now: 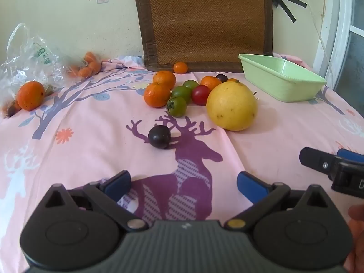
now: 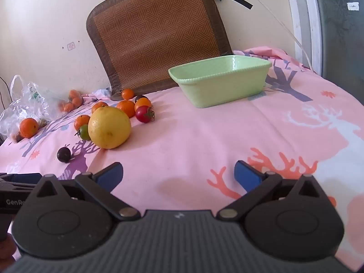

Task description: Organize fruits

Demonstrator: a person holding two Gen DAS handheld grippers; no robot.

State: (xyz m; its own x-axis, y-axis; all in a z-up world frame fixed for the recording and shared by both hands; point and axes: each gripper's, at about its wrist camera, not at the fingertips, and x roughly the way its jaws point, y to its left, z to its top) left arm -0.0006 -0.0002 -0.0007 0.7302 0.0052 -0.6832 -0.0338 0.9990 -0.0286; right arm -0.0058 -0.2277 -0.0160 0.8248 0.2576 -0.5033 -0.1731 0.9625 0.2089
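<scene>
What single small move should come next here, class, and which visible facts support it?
Probably ease the left gripper forward to straddle the dark plum. Both grippers are open and hold nothing, the green tub has no fruit showing in it, and this plum lies apart from the fruit cluster, nearest and almost straight ahead of the left gripper, so it looks the easiest first pick.

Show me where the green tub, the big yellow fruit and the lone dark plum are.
green tub (image 2: pixel 224 91), right wrist view, on its front outer wall
big yellow fruit (image 1: pixel 231 106), left wrist view, middle of its skin
dark plum (image 1: pixel 159 136), left wrist view, centre of its near side
</scene>
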